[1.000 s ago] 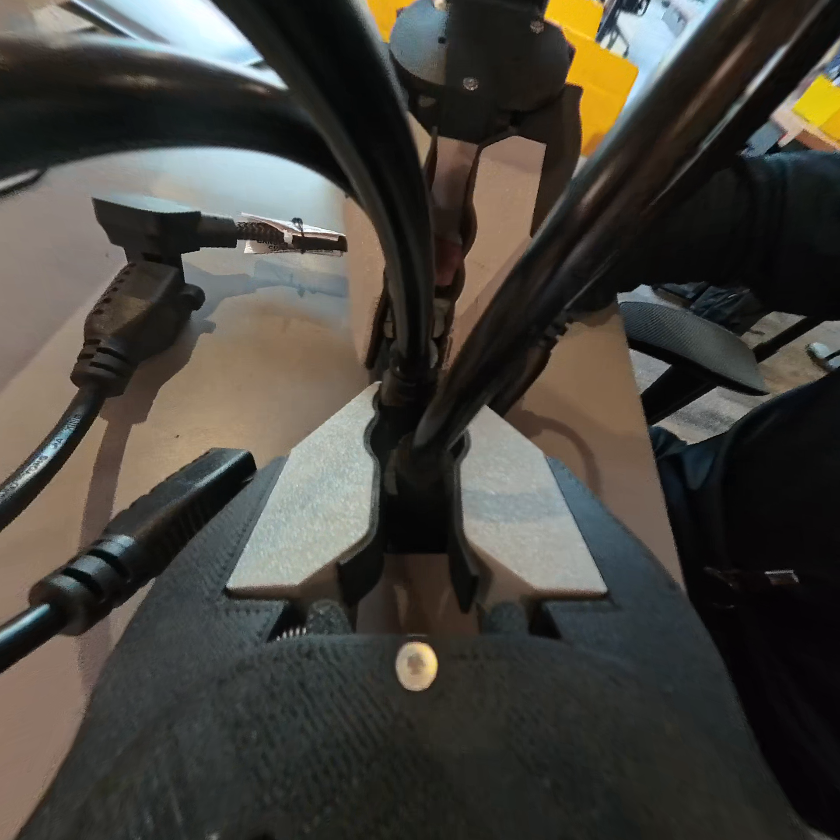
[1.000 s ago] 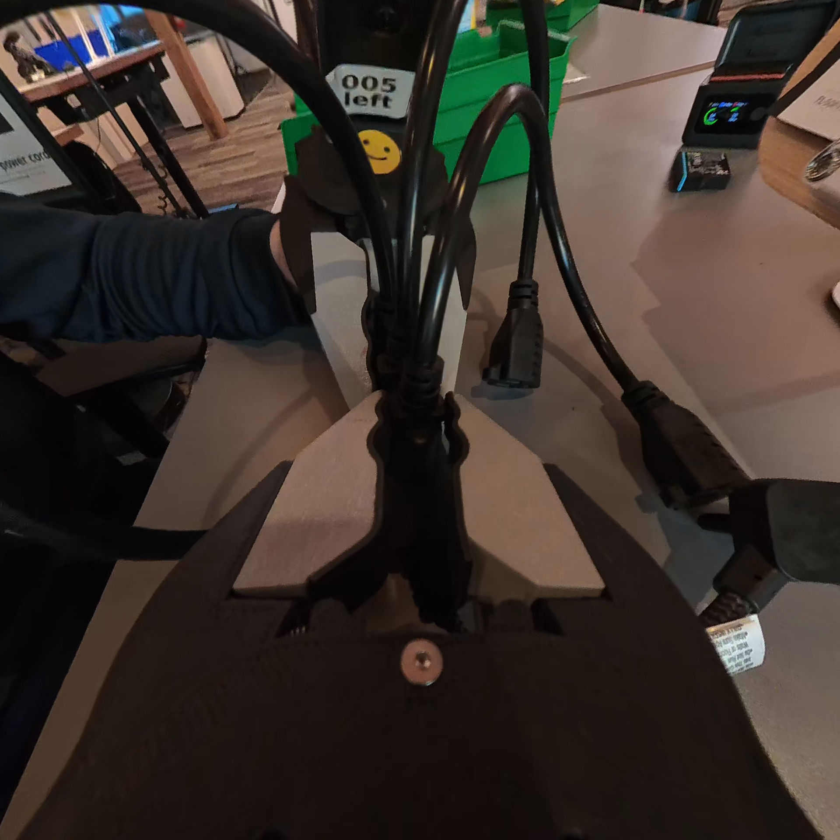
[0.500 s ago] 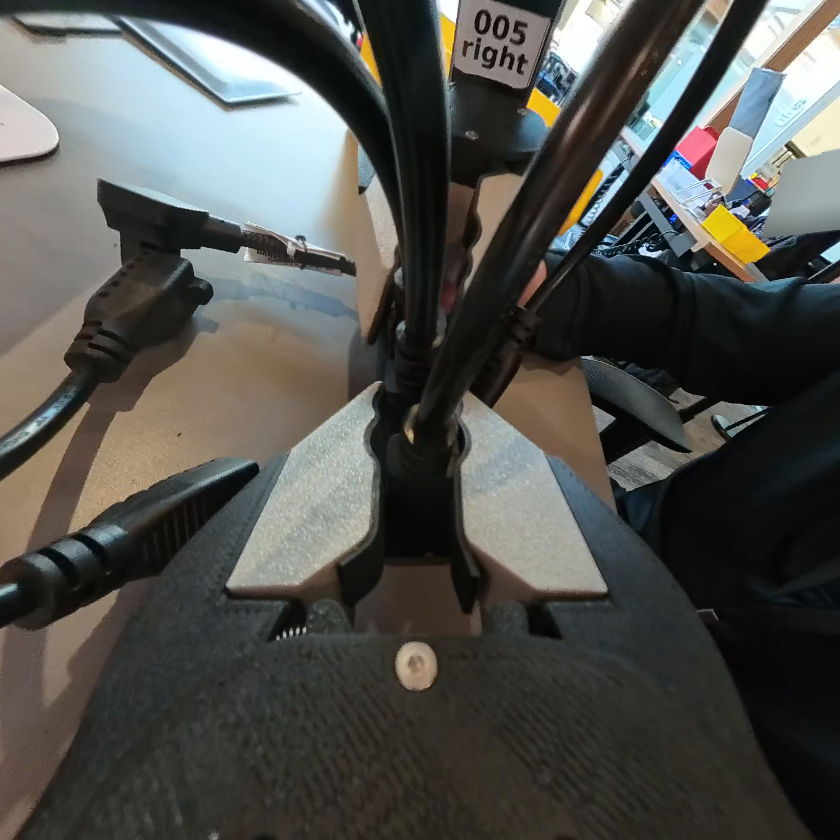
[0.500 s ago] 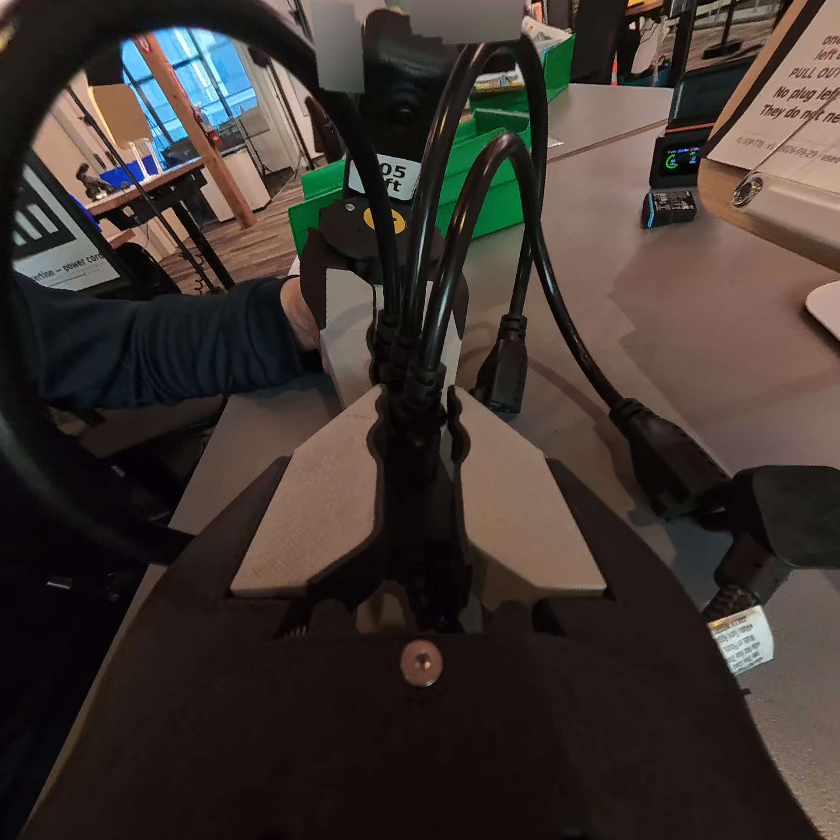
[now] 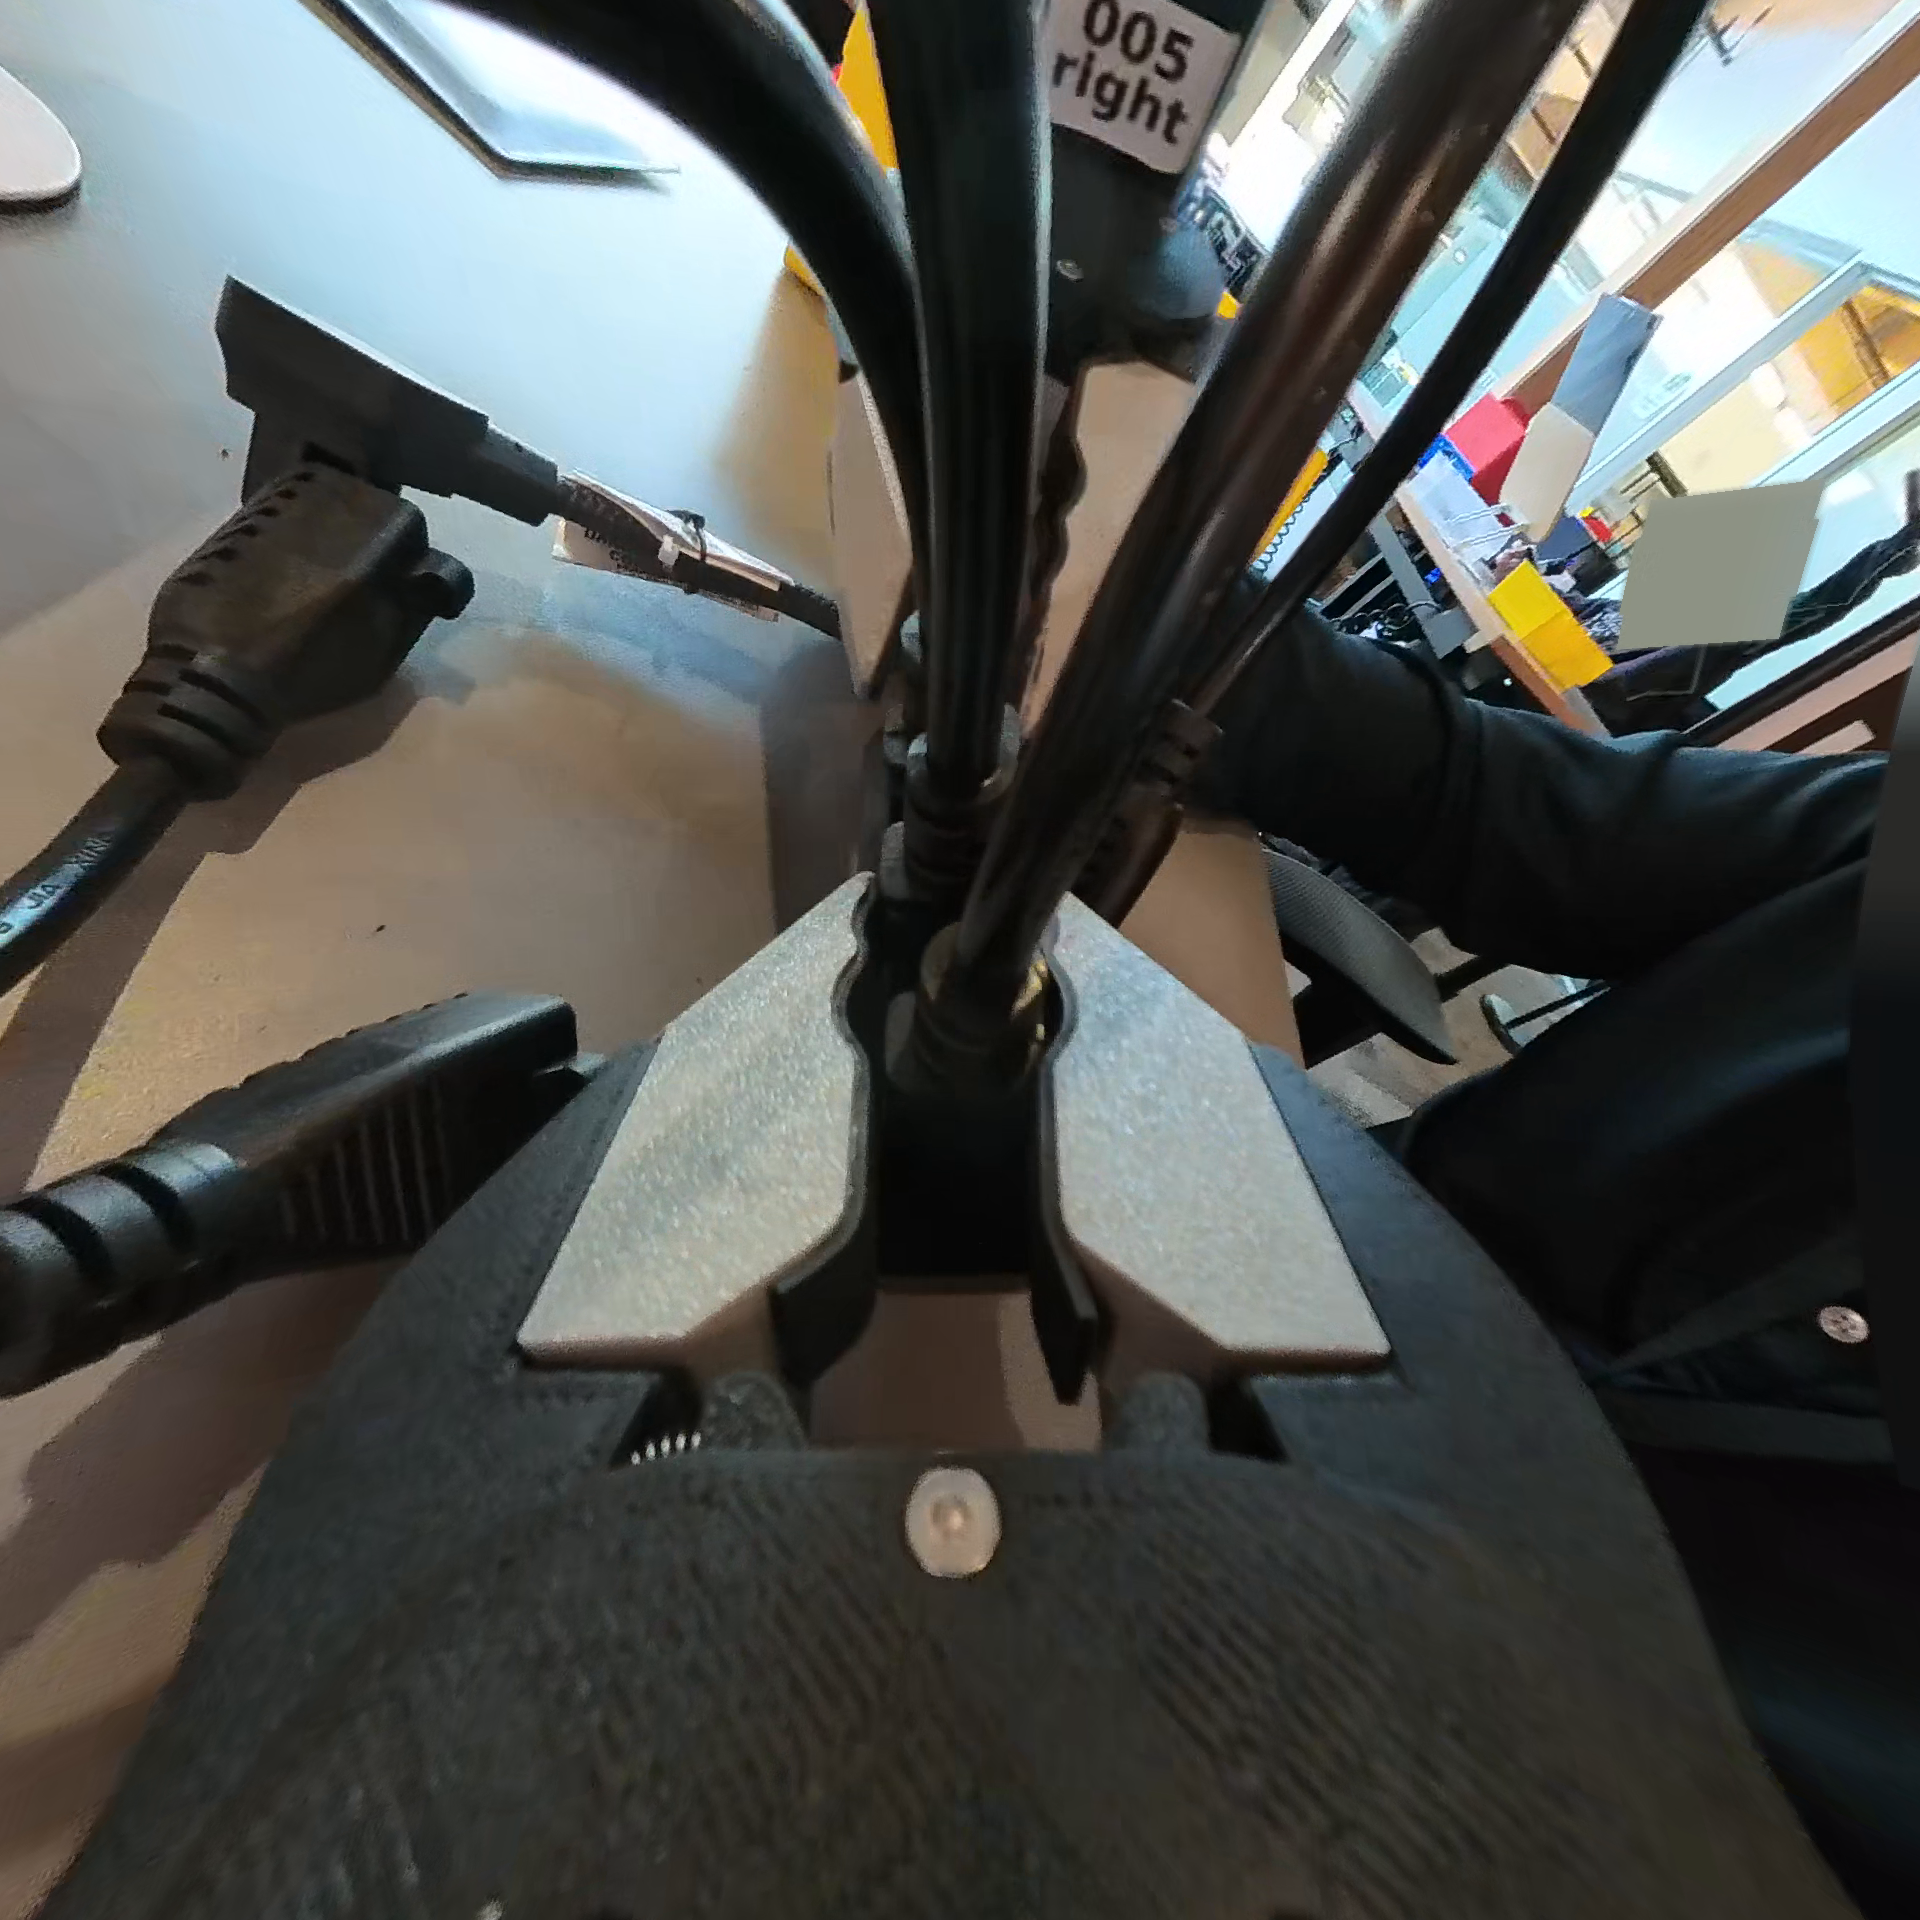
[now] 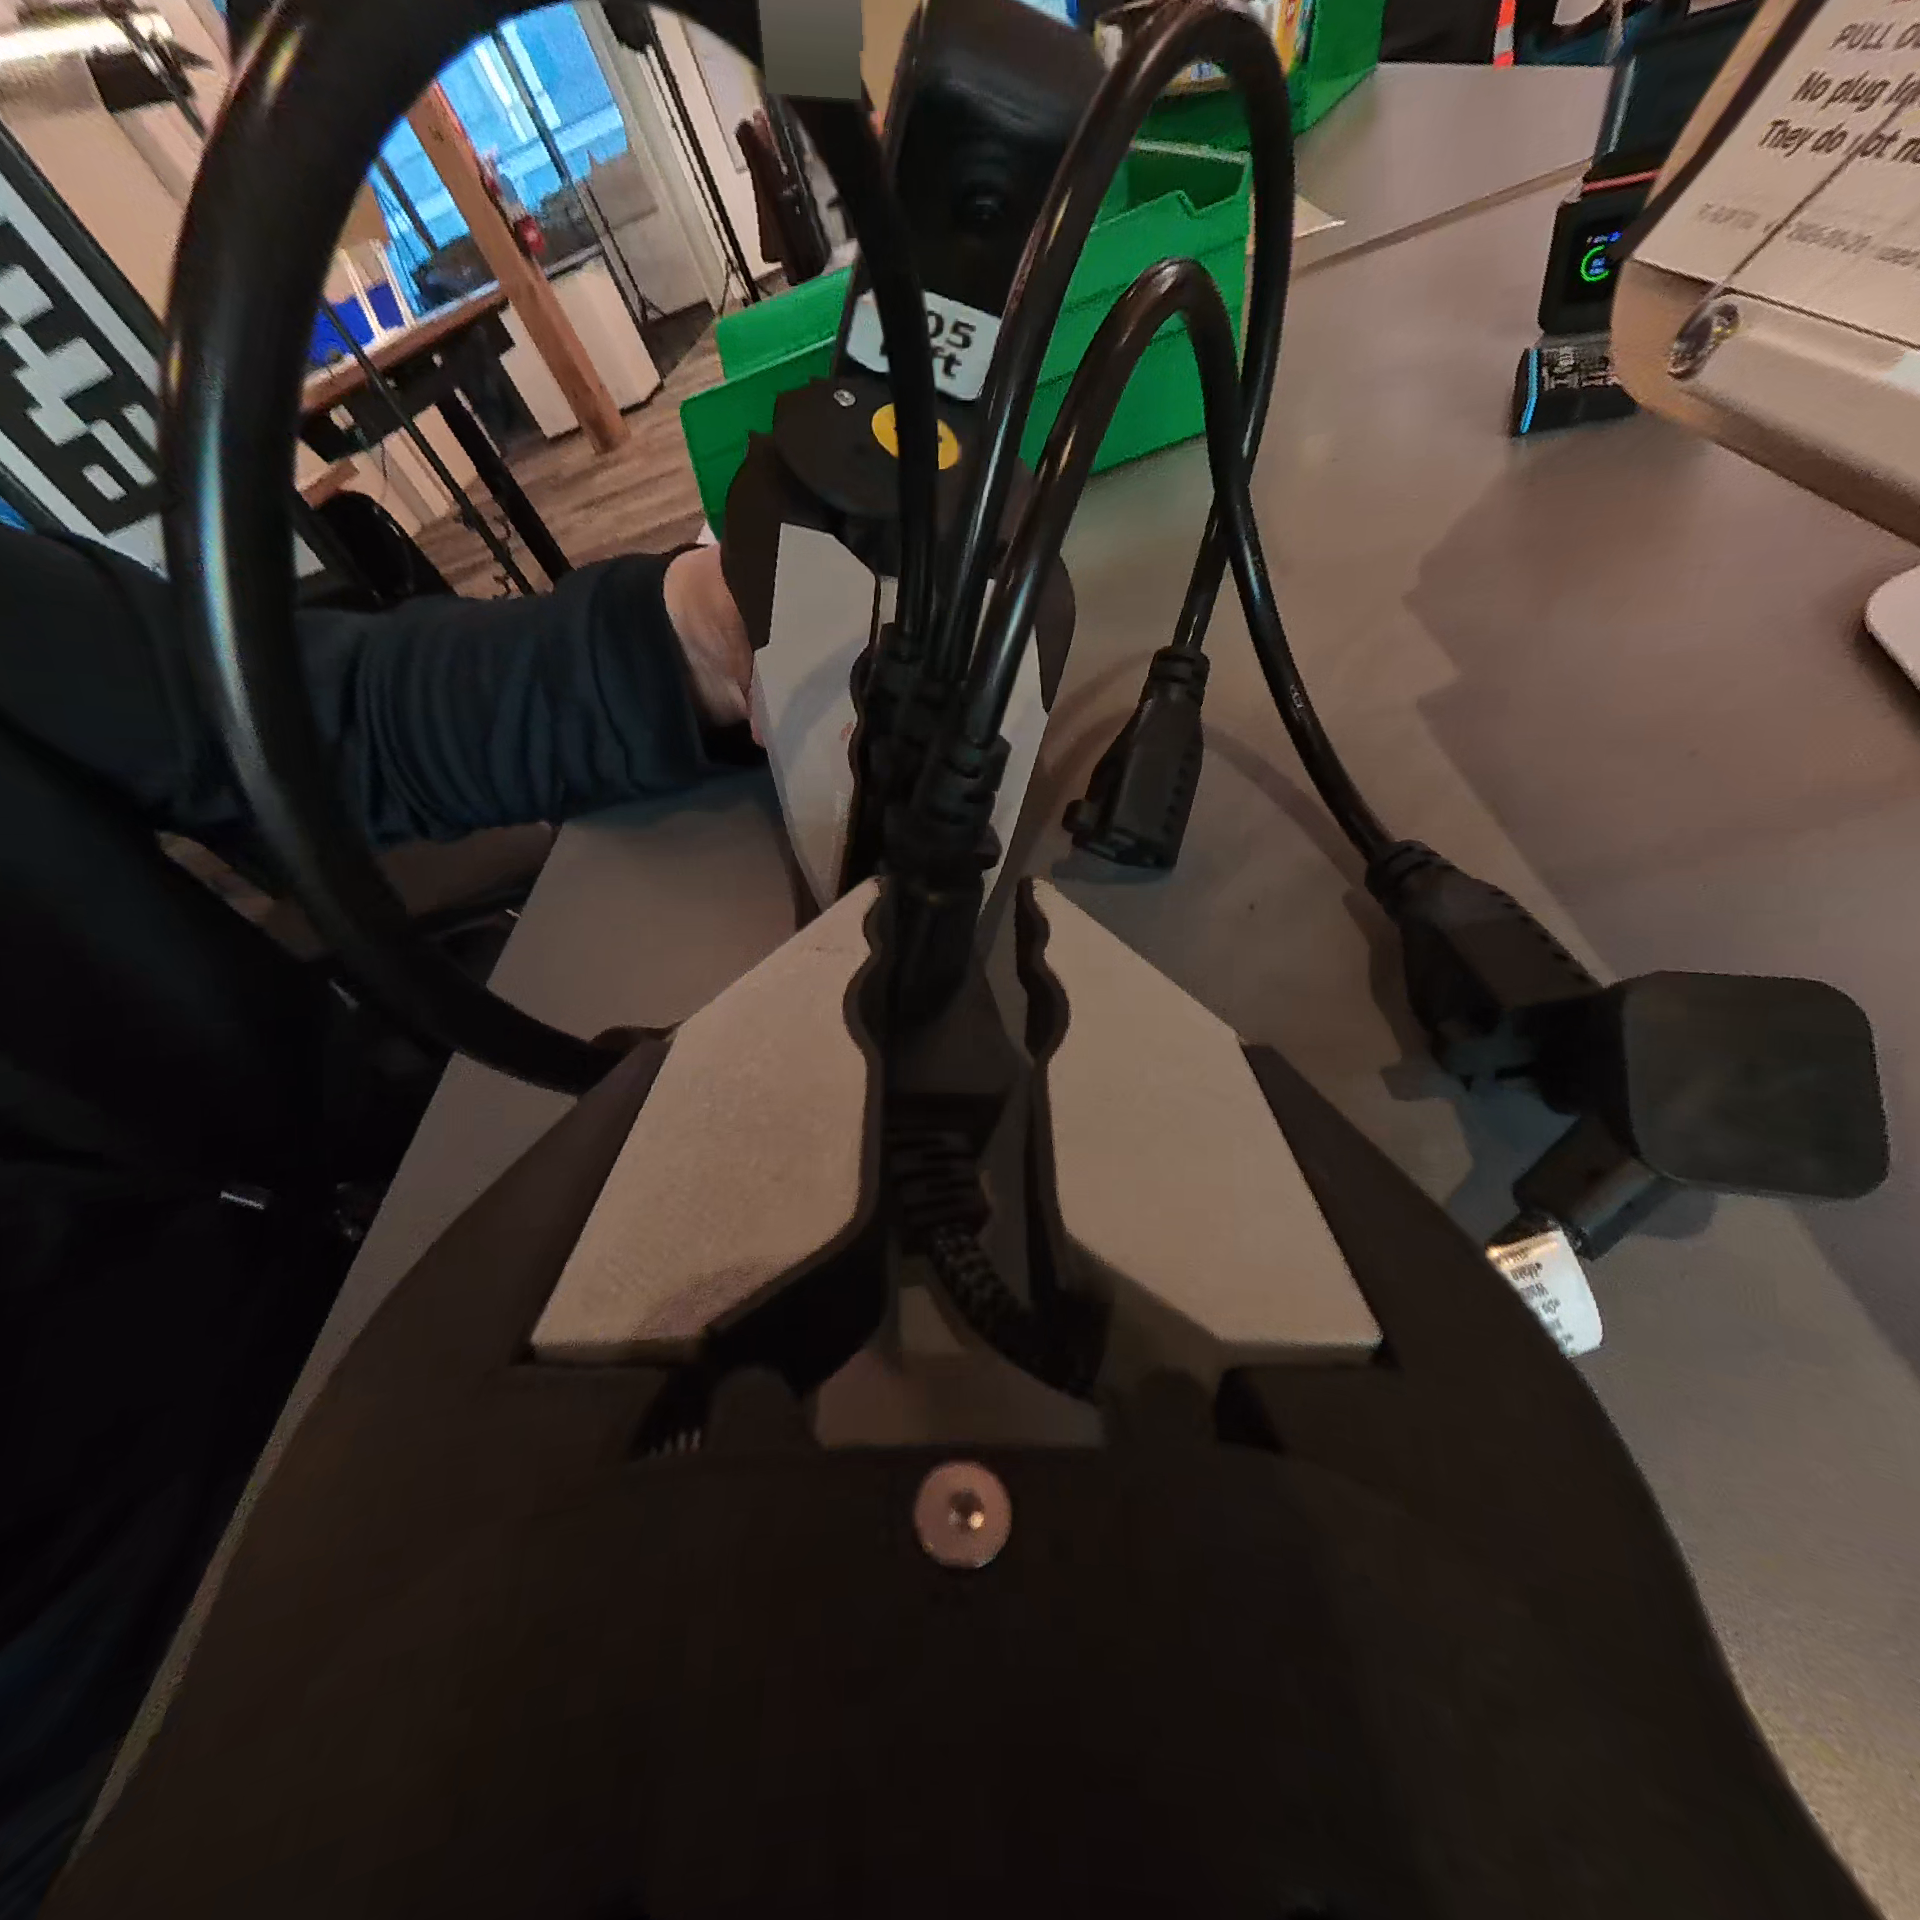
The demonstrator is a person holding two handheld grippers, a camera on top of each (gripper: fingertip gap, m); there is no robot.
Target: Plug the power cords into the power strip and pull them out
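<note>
A narrow black power strip (image 6: 925, 997) is held between my two grippers above the grey table (image 6: 1558, 727). Several black power cords (image 5: 966, 520) rise from plugs (image 6: 935, 769) seated in it and arch overhead. My left gripper (image 5: 956, 935) is shut on one end of the strip (image 5: 956, 1049). My right gripper (image 6: 951, 904) is shut on the other end, where a braided cord (image 6: 956, 1247) leaves it. Each gripper faces the other: the right one shows in the left wrist view (image 5: 1122, 208), the left one in the right wrist view (image 6: 894, 468). Most of the strip is hidden.
Loose cord ends lie on the table: two black connectors (image 6: 1132, 779) (image 6: 1475, 956) and a flat angled plug (image 6: 1745, 1081) with a white tag (image 6: 1548, 1299). A green bin (image 6: 1143, 343), a small lit device (image 6: 1579, 312) and a cardboard sign (image 6: 1818, 208) stand behind. A dark sleeve (image 6: 499, 707) is at the left. Less than 4 cm separates the two grippers' tips.
Both grippers have tilted upward with the strip between them. The cords now arch higher. The braided cord has come into sight between my right gripper's jaws.
</note>
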